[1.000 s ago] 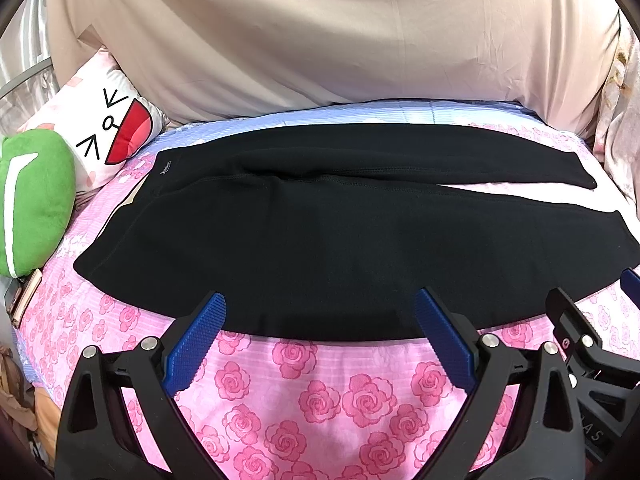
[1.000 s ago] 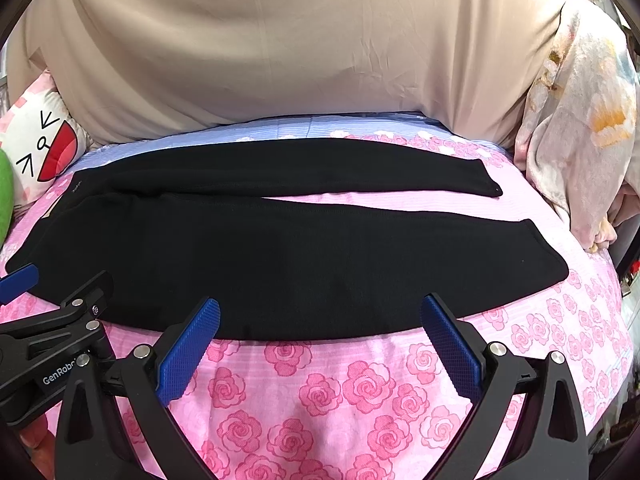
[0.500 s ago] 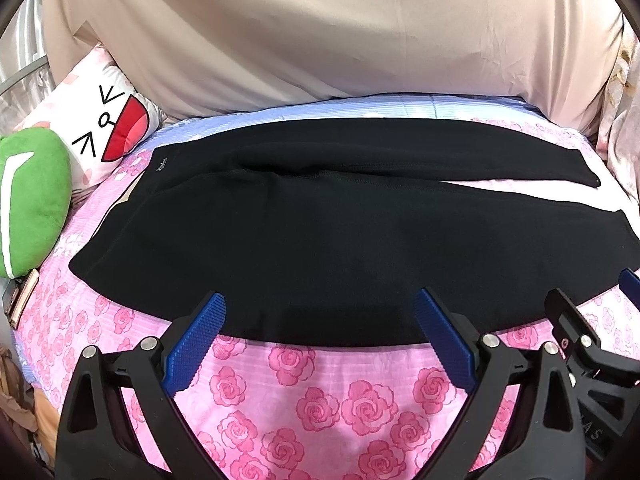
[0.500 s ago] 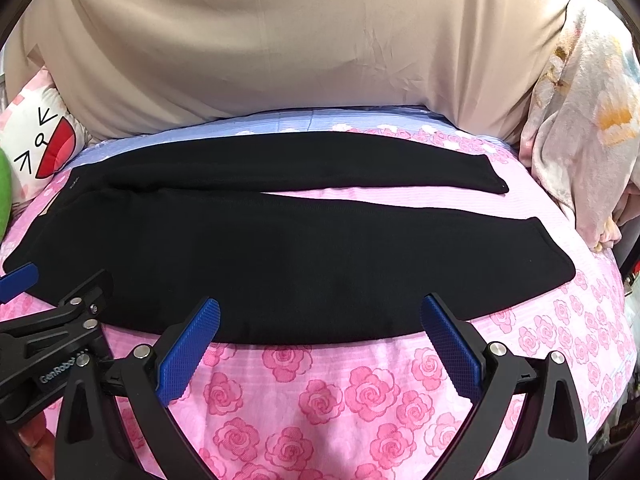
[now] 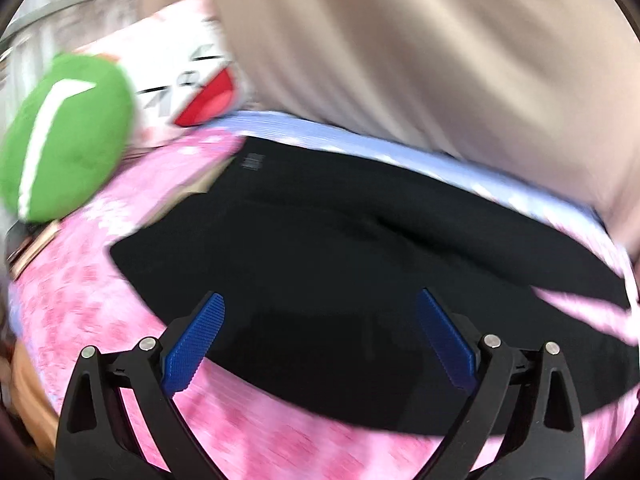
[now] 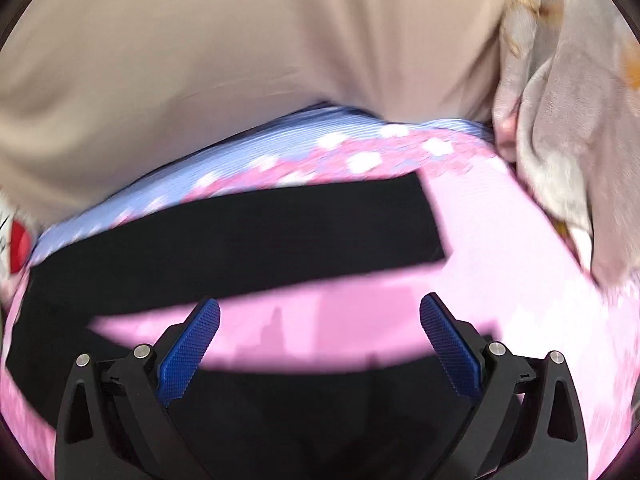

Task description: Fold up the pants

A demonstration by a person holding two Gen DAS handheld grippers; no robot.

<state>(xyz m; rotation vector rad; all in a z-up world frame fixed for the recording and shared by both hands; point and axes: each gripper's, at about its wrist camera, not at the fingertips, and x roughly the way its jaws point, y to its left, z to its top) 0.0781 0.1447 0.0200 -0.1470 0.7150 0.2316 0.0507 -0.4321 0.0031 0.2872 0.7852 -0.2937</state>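
Left wrist: my left hand-held gripper (image 5: 320, 336) wide open, empty | right hand-held gripper (image 6: 320, 340) likewise | pants (image 5: 360, 264) soft, limp: pinch waistband and hem edges.

A home bedroom is shown. A bed is indicated by the pink rose-print sheet (image 5: 80, 304), edged in lilac toward the back. A green plush cushion (image 5: 68, 136) and a cartoon-face pillow (image 5: 188, 80) are seen at one end, and a beige cover (image 6: 240, 60) is draped behind. What appears, through the blur, to be a floral blanket (image 6: 572, 152) is bunched alongside.
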